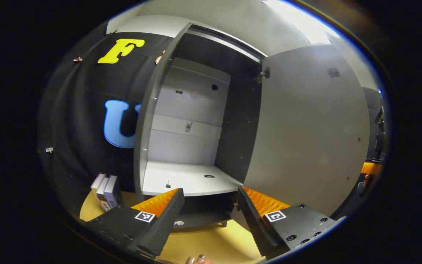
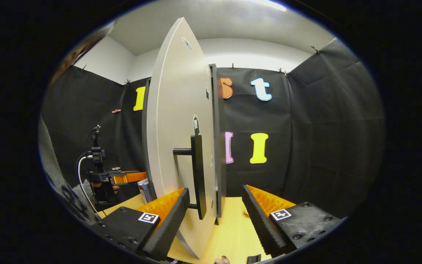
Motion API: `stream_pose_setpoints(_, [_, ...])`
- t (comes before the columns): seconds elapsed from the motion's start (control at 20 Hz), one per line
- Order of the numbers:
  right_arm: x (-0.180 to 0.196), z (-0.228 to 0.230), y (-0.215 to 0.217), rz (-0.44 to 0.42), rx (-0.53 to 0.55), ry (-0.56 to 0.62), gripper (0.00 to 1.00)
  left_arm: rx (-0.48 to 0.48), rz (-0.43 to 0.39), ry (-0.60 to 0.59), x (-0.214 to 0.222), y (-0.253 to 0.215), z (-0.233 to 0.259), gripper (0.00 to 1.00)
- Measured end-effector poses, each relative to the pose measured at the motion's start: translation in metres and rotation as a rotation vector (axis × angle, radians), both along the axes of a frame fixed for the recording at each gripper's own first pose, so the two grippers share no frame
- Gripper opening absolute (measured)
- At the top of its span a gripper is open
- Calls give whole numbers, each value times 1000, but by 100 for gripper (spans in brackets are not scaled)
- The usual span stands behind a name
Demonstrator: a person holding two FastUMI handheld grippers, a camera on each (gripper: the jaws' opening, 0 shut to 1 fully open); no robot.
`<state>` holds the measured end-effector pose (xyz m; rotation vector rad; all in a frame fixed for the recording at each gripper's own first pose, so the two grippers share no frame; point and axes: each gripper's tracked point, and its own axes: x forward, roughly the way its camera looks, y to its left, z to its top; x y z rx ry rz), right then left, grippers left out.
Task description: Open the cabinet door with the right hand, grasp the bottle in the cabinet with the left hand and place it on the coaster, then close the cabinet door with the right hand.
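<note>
The grey cabinet (image 1: 148,121) stands in front of me in the left gripper view. Its door (image 1: 306,128) is swung wide to the right. Inside, the white shelf (image 1: 185,179) shows two small dark marks. My left gripper (image 1: 209,198) hangs open just before the cabinet's lower front edge, with nothing between its fingers. In the right gripper view the door (image 2: 176,139) is seen nearly edge-on, with its black bar handle (image 2: 198,172) standing upright. My right gripper (image 2: 214,205) is open; the handle's lower end and the door's edge sit between its fingers, close to the left one.
The cabinet rests on a yellow wooden table (image 1: 211,242). A few books (image 1: 104,190) stand upright to its left. The other gripper (image 2: 123,178) and its cable show beyond the door. A fingertip (image 1: 196,259) peeks in at the bottom edge.
</note>
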<state>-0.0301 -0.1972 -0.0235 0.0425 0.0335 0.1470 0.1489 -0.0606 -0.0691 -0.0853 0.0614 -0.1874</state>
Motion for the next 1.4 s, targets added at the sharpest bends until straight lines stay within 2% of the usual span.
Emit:
stream_pose_setpoints(0.05, [3, -1, 10, 28, 3, 4, 95, 5, 18, 8, -3, 8, -3, 93])
stream_pose_setpoints(0.4, [32, -7, 119, 218, 15, 9, 96, -3, 115, 45, -38, 73, -11, 93])
stream_pose_setpoints(0.7, [83, -7, 190, 266, 151, -26, 98, 12, 188, 45, -77, 135, -4, 93])
stream_pose_setpoints(0.85, [83, 5, 202, 278, 128, -70, 99, 19, 198, 44, -92, 150, 3, 93])
stream_pose_setpoints(0.95, [83, 3, 186, 227, 70, -87, 99, 27, 205, 49, -98, 152, 5, 93])
stream_pose_setpoints(1.1, [88, -1, 142, 66, 4, -115, 97, 15, 216, 49, -99, 141, 6, 93])
stream_pose_setpoints(1.3, [108, -11, 68, -162, -31, -104, 97, -24, 222, 37, -83, 110, 10, 93])
stream_pose_setpoints(1.4, [118, -16, 54, -179, -35, -101, 97, -13, 236, 26, -74, 100, 14, 93])
